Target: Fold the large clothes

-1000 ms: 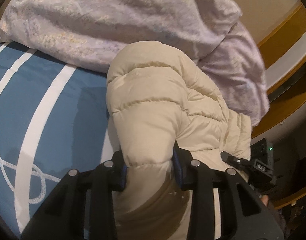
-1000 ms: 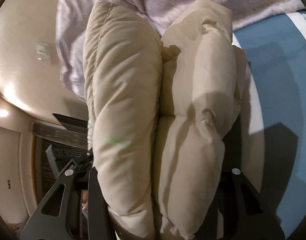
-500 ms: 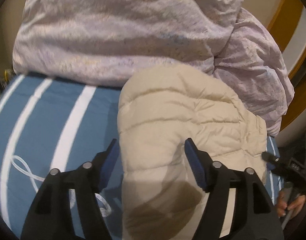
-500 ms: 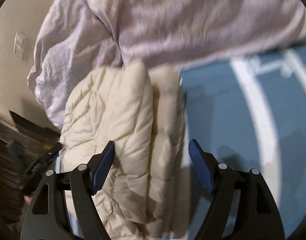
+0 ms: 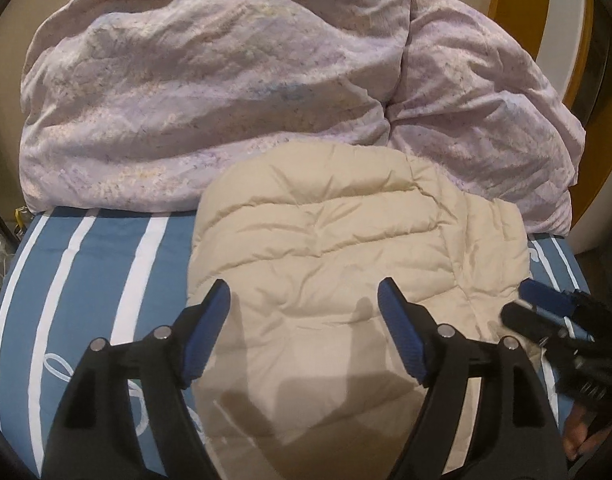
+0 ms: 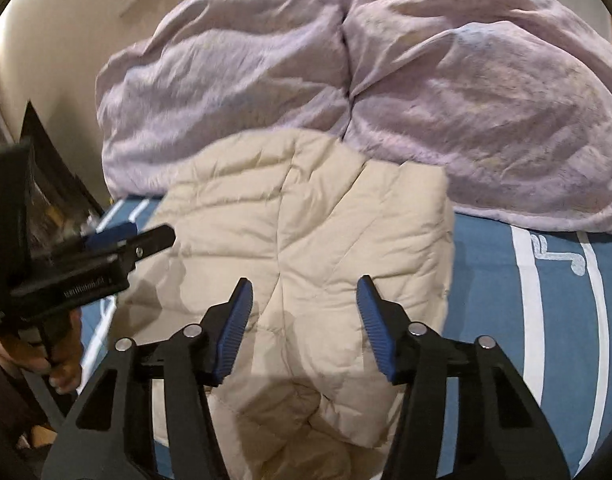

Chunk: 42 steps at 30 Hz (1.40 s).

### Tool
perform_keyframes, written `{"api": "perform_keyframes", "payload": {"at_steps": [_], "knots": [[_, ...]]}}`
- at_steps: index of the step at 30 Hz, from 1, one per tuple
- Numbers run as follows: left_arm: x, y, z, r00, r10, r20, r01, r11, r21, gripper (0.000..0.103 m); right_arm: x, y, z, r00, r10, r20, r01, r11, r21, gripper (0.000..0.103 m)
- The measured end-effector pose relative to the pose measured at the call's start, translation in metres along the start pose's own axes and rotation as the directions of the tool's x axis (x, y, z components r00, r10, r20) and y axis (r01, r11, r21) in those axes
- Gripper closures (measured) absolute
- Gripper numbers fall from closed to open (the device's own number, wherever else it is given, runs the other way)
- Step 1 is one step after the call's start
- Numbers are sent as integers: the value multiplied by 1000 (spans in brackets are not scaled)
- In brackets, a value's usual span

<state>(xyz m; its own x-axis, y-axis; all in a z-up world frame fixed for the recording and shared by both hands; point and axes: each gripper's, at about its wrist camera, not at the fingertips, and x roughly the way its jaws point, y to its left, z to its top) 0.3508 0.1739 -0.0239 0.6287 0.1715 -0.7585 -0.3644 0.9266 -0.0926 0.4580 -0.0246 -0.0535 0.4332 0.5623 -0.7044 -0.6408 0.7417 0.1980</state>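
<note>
Nearest the left wrist camera, the left gripper [image 5: 304, 312] stood with its jaws apart above the jacket [image 5: 345, 264], nothing pinched between them; they had just been spreading wider. Its blue pads [image 5: 208, 332] hung clear of the cloth and threw a shadow on the cream quilting below. At about four o'clock in that view the right gripper [image 5: 545, 304] came in from the edge, blurred, with a hand [image 5: 581, 432] just showing under it.

From the right wrist camera, the right gripper [image 6: 304, 320] also had its jaws apart over the jacket [image 6: 306, 232], gripping nothing, though they had just been drawing somewhat closer. At nine o'clock the left gripper [image 6: 118, 244] reached in over the jacket's edge, held by a hand [image 6: 54, 360].

The jacket, a cream padded one, lay folded flat on the bed sheet [image 5: 106, 280], blue with white stripes, which showed at eight o'clock of the garment in the left view and at three o'clock in the right view [image 6: 545, 300].

Beyond the jacket, toward twelve o'clock, a crumpled lilac duvet [image 5: 206, 100] was heaped on the bed, touching the jacket's far edge [image 6: 425, 80]. Behind it rose a pale wall [image 6: 58, 40].
</note>
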Motion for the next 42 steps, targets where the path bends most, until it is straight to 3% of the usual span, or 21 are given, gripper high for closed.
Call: {"api": "perform_keyframes", "payload": {"at_steps": [6,18,37,42], "knots": [[15,-4,-7,1000,24,-18,-24,999,28,27,19,-1,-6,999,-22,-24,22,1000,5,48],[37,-3,-21,998,53,-15,-52,997,61,16,40,-6,-26,999,-31,-12,32,999,12,47],[59,5,-33,998,56,20,-56,998,40,10,56,-6,-38,999,-47,18,47,999,-8,47],[57,7,-29,998,61,3,-61,998,32,8,56,-4,-32,998,-63,-16,62,998,-15,45]]}}
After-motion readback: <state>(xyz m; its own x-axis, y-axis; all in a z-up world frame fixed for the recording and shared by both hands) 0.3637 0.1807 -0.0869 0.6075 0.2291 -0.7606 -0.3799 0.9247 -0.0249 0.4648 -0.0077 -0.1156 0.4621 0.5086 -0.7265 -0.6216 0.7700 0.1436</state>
